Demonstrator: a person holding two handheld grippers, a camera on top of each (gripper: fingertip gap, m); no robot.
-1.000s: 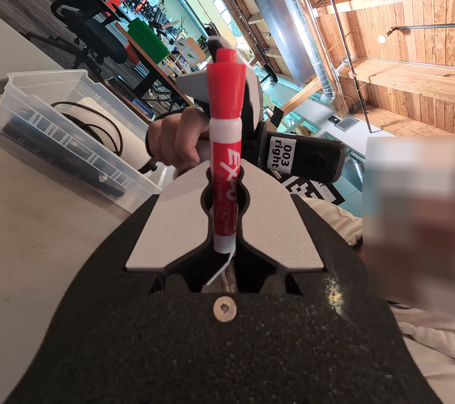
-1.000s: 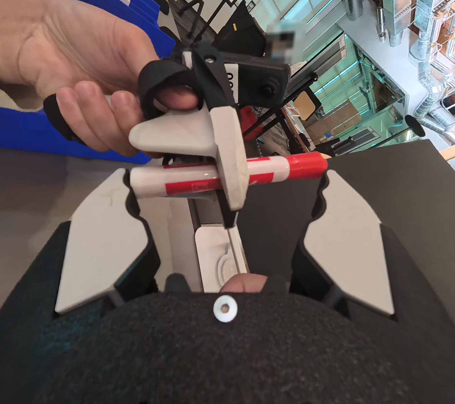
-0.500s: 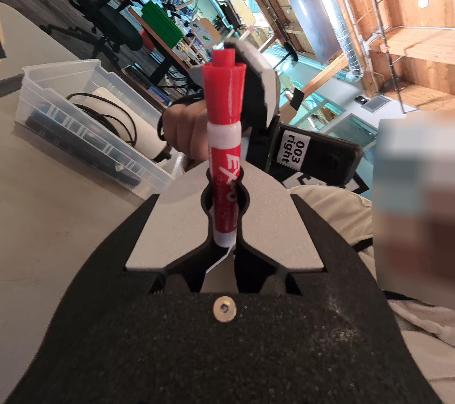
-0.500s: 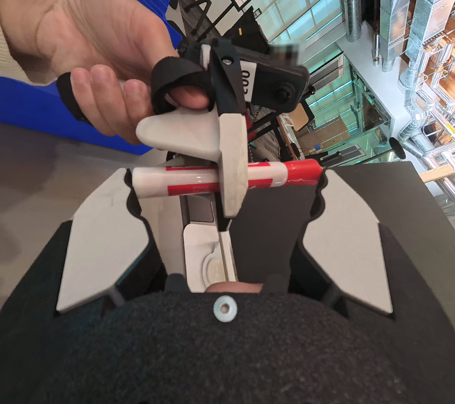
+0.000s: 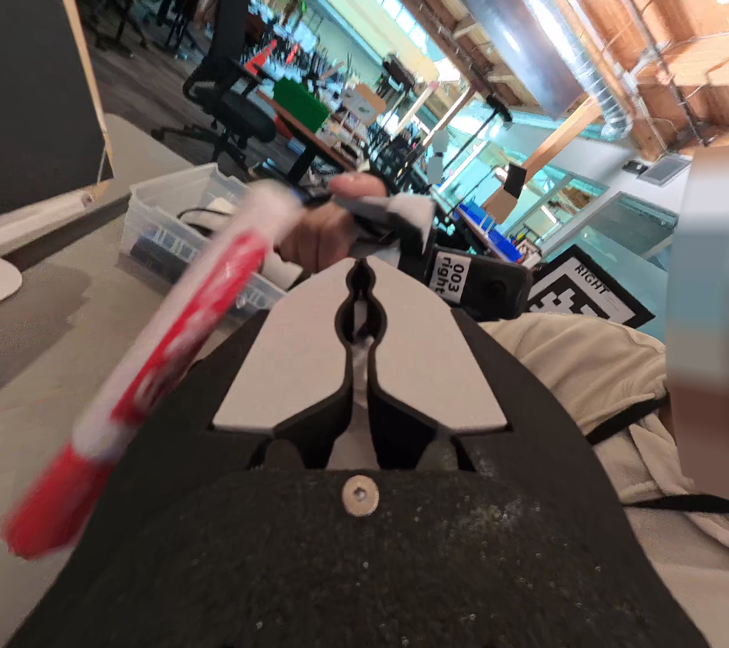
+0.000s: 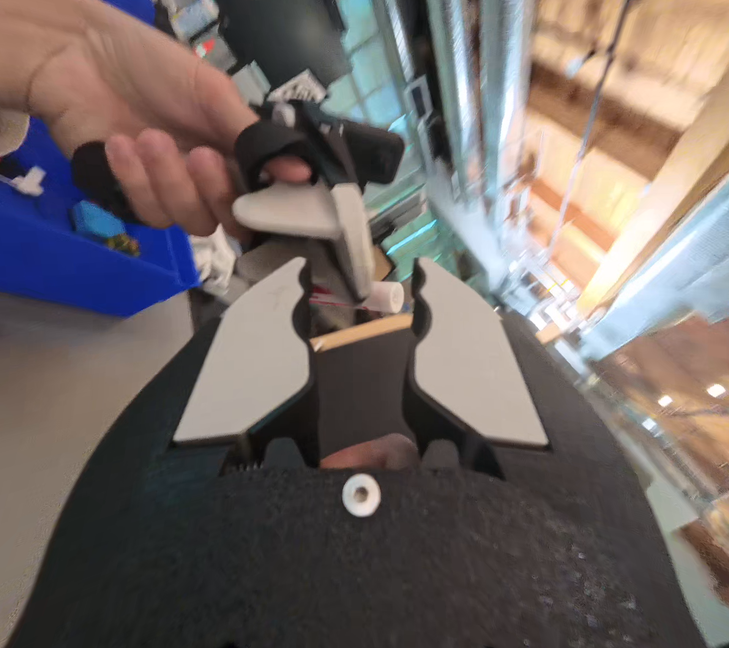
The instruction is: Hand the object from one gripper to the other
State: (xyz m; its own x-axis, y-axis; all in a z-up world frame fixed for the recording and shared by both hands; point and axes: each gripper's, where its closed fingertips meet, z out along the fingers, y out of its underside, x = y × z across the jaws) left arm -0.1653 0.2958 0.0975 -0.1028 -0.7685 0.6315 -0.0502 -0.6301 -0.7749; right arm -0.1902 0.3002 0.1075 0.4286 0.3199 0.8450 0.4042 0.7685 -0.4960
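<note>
The red and white marker [image 5: 189, 333] is motion-blurred and slants along the left side of my left gripper [image 5: 359, 266], outside its jaws, with the red cap end nearest the camera. My left gripper is shut with nothing between its pads. In the right wrist view my right gripper [image 6: 361, 266] is open with a medium gap. The marker's white end [image 6: 388, 297] shows in that gap beyond the tips, under the left gripper's finger [image 6: 347, 234], touching neither pad. I cannot tell what supports the marker. The right gripper [image 5: 410, 210] shows beyond my left fingertips.
A clear plastic bin [image 5: 169, 218] with cables sits on the grey table [image 5: 59, 333] to the left. A blue bin [image 6: 79, 266] stands at the left of the right view. A hand [image 6: 118, 96] holds the left gripper. A dark board [image 5: 39, 57] stands far left.
The marker has left the left gripper's jaws and swung down to its left side. The left jaws have closed fully. The right jaws have narrowed. Both views have tilted and blurred.
</note>
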